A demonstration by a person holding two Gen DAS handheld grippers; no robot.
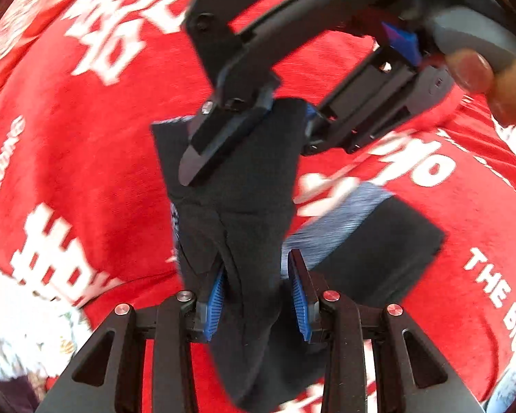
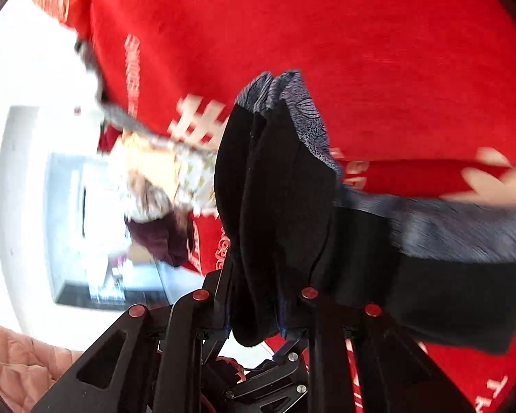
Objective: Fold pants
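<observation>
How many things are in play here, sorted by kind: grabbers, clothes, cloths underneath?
Grippers: 2, the left gripper and the right gripper, both clamped on the fabric.
Garments: 1, the black pants with grey patterned panels, lifted between the two.
Covers: 1, the red printed cloth underneath.
Total: 4.

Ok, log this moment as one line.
left gripper: shut on pants | right gripper: shut on pants | pants lifted over red cloth
</observation>
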